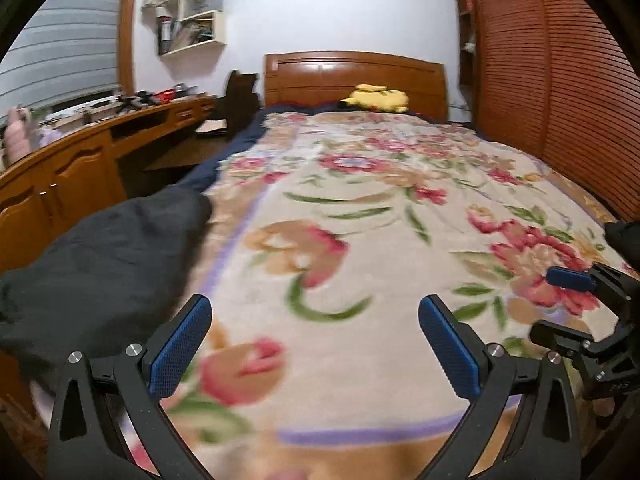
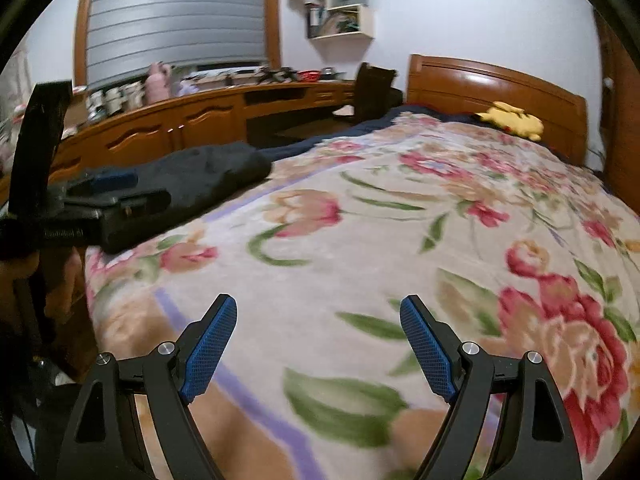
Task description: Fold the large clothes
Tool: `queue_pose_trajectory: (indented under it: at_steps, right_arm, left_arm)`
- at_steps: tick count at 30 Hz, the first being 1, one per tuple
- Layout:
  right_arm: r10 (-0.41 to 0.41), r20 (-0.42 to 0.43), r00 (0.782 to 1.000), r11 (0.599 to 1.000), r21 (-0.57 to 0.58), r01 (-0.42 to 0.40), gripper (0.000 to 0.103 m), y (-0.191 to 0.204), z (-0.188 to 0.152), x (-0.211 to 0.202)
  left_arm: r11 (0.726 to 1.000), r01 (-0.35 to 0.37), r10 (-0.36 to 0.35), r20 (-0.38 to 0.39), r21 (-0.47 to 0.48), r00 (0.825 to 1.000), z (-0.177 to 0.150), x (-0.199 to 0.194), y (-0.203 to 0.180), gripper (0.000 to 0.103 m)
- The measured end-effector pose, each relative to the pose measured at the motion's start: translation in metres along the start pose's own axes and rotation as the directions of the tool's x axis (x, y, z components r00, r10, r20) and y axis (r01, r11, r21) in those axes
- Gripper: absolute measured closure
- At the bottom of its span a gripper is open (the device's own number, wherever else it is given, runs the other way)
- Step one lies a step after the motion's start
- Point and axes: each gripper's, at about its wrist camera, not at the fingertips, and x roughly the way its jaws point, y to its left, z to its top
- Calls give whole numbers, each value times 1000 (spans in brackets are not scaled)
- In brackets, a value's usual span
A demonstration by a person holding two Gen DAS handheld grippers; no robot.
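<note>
A dark grey garment (image 1: 100,264) lies bunched on the left edge of the bed, on the floral blanket (image 1: 360,220). It also shows in the right wrist view (image 2: 208,172). My left gripper (image 1: 316,320) is open and empty above the blanket, with the garment just left of its left finger. My right gripper (image 2: 318,320) is open and empty over the blanket near the foot of the bed. The right gripper also shows at the right edge of the left wrist view (image 1: 592,304). The left gripper shows at the left of the right wrist view (image 2: 104,196), beside the garment.
A yellow plush toy (image 1: 376,98) lies by the wooden headboard (image 1: 356,76). A long wooden desk (image 2: 192,120) with clutter runs along the left of the bed. A dark chair (image 2: 372,88) stands at its end. Louvred wardrobe doors (image 1: 560,80) are on the right.
</note>
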Motion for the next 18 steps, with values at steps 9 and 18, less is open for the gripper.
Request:
queue_pose_trajectory:
  at_steps: [9, 18]
  right_arm:
    - [-118, 5, 993, 991, 64, 117, 18, -40, -12, -28]
    - [-221, 2, 975, 971, 97, 219, 18, -56, -22, -56]
  left_arm:
    - [994, 105, -105, -12, -1, 994, 1, 26, -60, 0]
    - [987, 160, -160, -23, 19, 987, 9, 36, -102, 0]
